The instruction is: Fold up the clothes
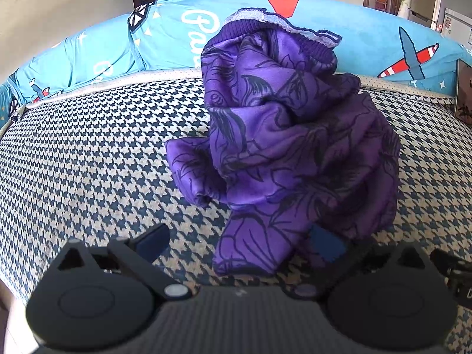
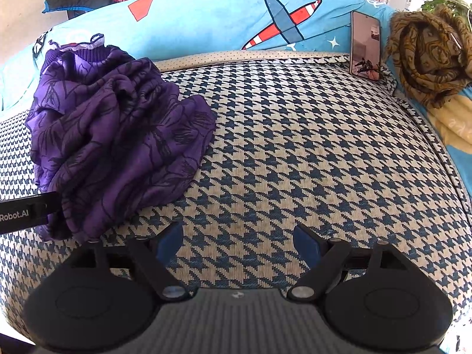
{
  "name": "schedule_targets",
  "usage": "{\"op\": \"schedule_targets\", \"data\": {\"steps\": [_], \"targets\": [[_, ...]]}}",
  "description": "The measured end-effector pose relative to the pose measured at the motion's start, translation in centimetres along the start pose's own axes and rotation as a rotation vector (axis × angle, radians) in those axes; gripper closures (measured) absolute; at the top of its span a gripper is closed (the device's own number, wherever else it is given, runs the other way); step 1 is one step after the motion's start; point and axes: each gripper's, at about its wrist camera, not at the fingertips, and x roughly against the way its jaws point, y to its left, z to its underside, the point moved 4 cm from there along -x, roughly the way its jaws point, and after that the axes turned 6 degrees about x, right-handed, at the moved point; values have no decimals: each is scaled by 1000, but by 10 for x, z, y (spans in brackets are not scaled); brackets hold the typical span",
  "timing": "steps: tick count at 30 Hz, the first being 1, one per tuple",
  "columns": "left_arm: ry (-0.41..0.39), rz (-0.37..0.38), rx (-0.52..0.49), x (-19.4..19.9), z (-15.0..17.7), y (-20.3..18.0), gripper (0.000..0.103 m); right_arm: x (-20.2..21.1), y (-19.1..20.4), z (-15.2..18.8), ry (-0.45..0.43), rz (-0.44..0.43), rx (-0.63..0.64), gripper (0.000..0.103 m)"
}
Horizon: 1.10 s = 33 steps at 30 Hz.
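Garment: crumpled purple top [image 1: 289,135] with dark flower outlines, heaped on the houndstooth bed [image 2: 295,147].
Left gripper [image 1: 239,243]: released, jaws apart at the heap's near edge.
Right gripper [image 2: 239,240]: released, over bare bed.
Writing: "Robot.AI" on the black bar [image 2: 26,212].

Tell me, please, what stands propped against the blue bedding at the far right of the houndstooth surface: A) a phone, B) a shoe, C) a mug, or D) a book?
A: in the right wrist view a phone leans upright against the blue airplane-print bedding, beside a brown patterned scarf.
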Motion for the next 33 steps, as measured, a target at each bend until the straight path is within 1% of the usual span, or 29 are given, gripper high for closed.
{"op": "schedule_targets", "data": {"steps": [20,29,33], "targets": [[4,-6,-17,-2,1,-1,0,-2,0,1,7,19,15,21],[-16,-43,-77,-1,6,-16,0,-4,-7,-1,7,34,-3,21],[-20,-20,-95,4,9,-24,0,-3,-9,-2,-2,51,-11,21]]}}
